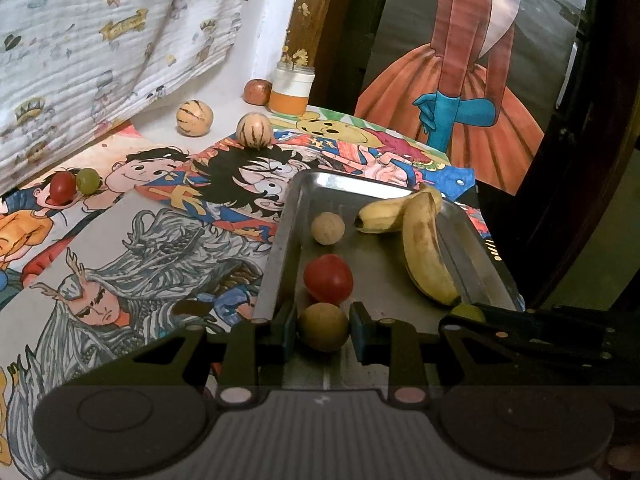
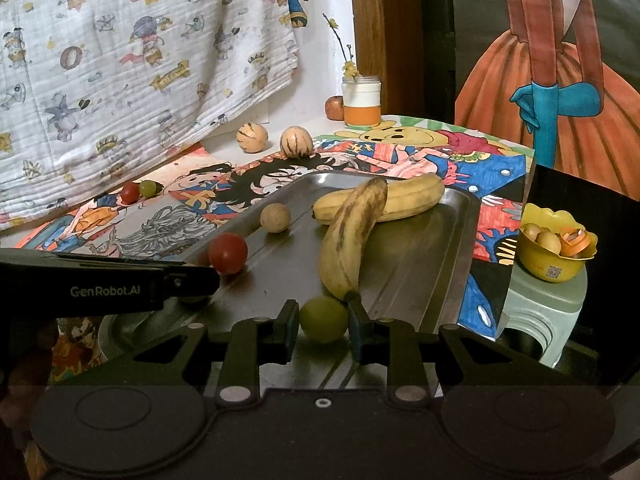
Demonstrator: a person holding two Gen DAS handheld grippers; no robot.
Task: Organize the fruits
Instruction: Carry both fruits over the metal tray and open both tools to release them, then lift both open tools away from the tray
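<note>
i've got the left hand-held gripper [image 1: 323,327] pinching a tan round fruit [image 1: 323,327] over the near left corner of the steel tray [image 1: 344,184]. right hand-held gripper [image 2: 324,319] is pinching a green grape [image 2: 324,319] at the tray's near edge, touching the tip of the spotted banana [image 2: 352,236]. in the tray: red cherry tomato [image 1: 328,279] at 12 o'clock of my left catch, pale round fruit [image 1: 327,228] beyond it, two bananas crossed. on the table at 10 o'clock: a red tomato [image 1: 63,188] and a second green grape [image 1: 88,181], touching. two striped melons [image 1: 255,130] sit farther back.
</note>
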